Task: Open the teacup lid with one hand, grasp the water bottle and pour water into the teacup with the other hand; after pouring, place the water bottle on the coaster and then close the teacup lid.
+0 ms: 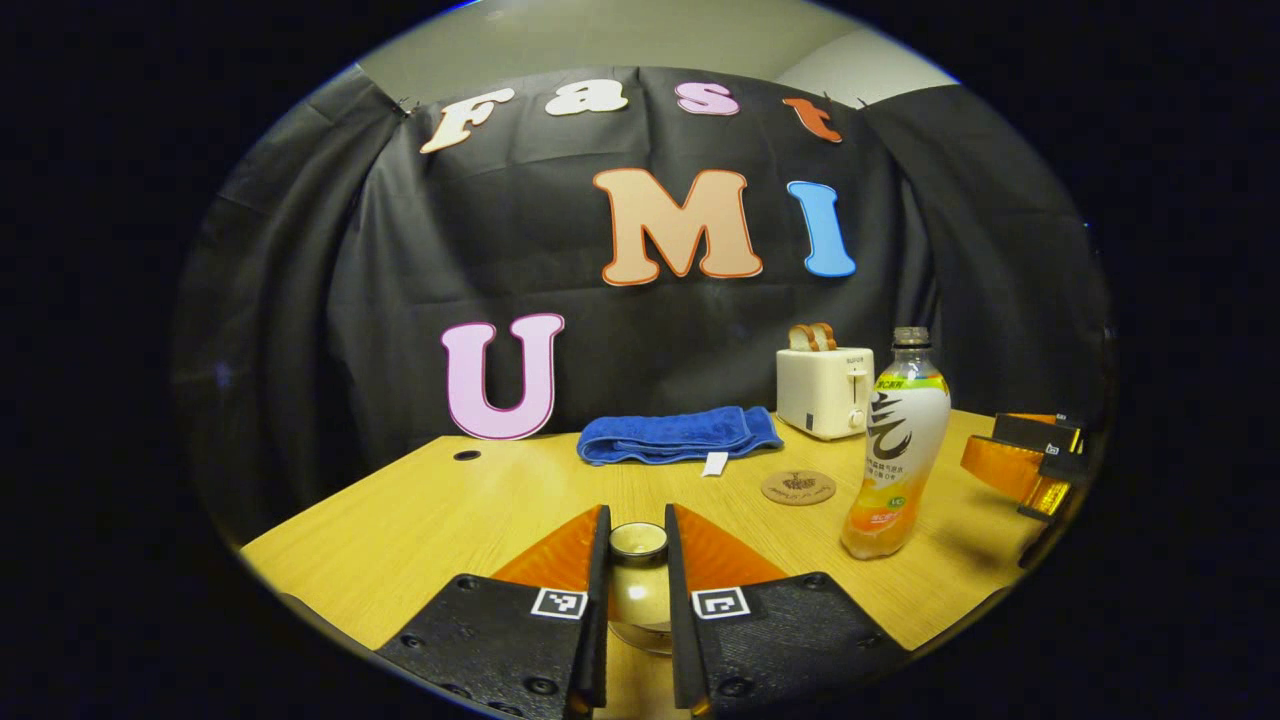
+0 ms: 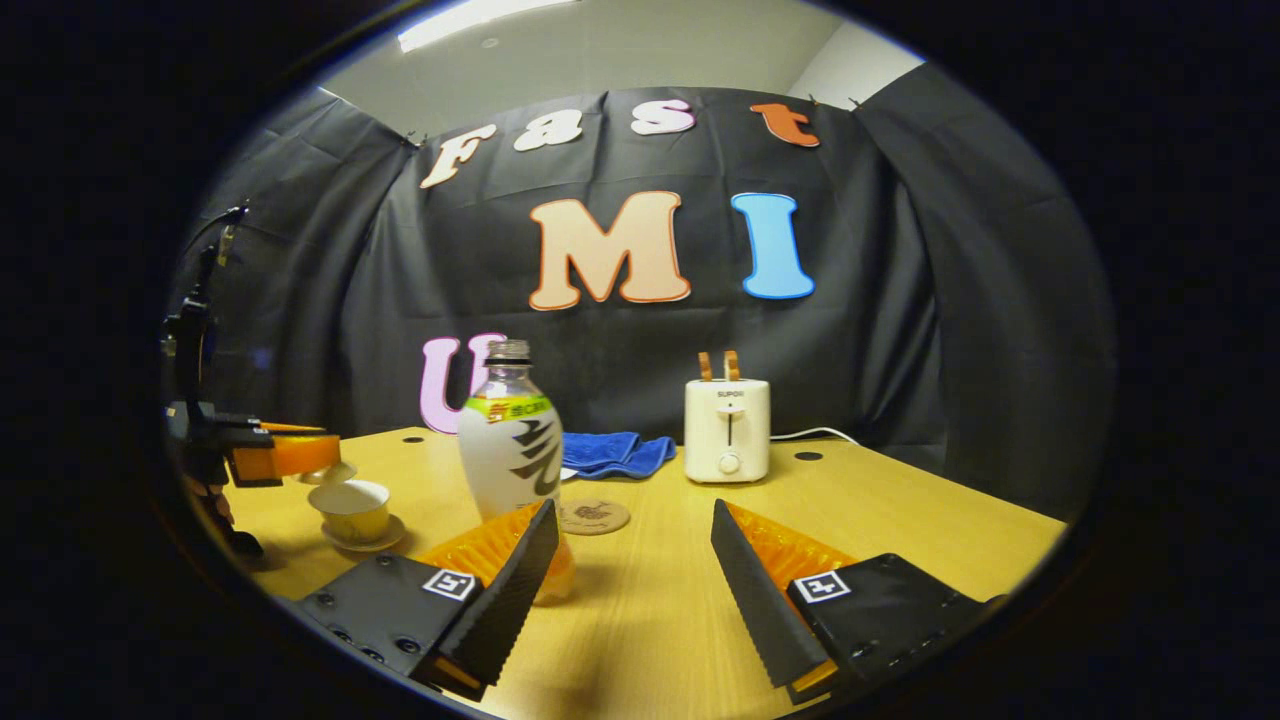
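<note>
- The left gripper (image 1: 637,570) is pinching the teacup lid (image 1: 638,541) between its two fingers, the lid's knob sitting squarely in the narrow gap in the left gripper view.
- In the right gripper view, that same lid (image 2: 328,473) is hanging lifted just above the open teacup (image 2: 353,510), which is resting on its saucer (image 2: 364,541) at the table's left side.
- The right gripper (image 2: 635,580) is standing spread wide over the wooden table (image 2: 900,530), its fingers pressing on nothing.
- The water bottle (image 2: 512,450) is standing upright and uncapped, just beyond the tip of the right gripper's left finger; whether the finger is touching it cannot be told.
- In the left gripper view, the bottle (image 1: 897,450) is rising on the table to the right of the lid, with the right gripper's orange finger (image 1: 1015,465) showing beyond it at the edge.
- The round coaster (image 1: 798,487) is lying bare on the table between the bottle and the folded blue towel (image 1: 678,435).
- A white toaster (image 2: 727,430) with two slices of bread is sitting near the back cloth.
</note>
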Demonstrator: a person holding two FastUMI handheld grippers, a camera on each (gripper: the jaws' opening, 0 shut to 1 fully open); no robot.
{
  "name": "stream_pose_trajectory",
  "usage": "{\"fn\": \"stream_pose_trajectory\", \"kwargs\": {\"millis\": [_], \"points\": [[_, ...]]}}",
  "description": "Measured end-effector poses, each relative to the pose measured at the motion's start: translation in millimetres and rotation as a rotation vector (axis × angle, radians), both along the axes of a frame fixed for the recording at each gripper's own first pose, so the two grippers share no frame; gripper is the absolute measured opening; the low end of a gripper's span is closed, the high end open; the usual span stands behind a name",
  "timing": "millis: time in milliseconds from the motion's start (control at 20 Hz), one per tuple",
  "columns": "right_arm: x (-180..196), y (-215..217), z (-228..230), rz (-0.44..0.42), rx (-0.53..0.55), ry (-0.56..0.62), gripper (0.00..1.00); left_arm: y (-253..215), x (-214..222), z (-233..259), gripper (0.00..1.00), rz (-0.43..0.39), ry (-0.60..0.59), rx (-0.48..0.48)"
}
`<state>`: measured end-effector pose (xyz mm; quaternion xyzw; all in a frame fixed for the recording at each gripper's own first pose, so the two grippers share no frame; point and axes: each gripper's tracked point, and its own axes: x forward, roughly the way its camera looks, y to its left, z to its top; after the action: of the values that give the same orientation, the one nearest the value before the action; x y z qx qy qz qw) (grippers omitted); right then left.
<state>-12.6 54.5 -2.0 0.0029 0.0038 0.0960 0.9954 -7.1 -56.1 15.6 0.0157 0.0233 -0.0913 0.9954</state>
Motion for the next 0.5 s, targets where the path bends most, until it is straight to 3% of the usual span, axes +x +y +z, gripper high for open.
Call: {"fn": "stream_pose_trajectory", "kwargs": {"millis": [500], "points": [[4.5, 50.3, -2.7, 0.081, 0.003, 0.010, 1.00, 53.1, -15.7, -0.7, 0.23, 0.092, -0.015, 0.010]]}}
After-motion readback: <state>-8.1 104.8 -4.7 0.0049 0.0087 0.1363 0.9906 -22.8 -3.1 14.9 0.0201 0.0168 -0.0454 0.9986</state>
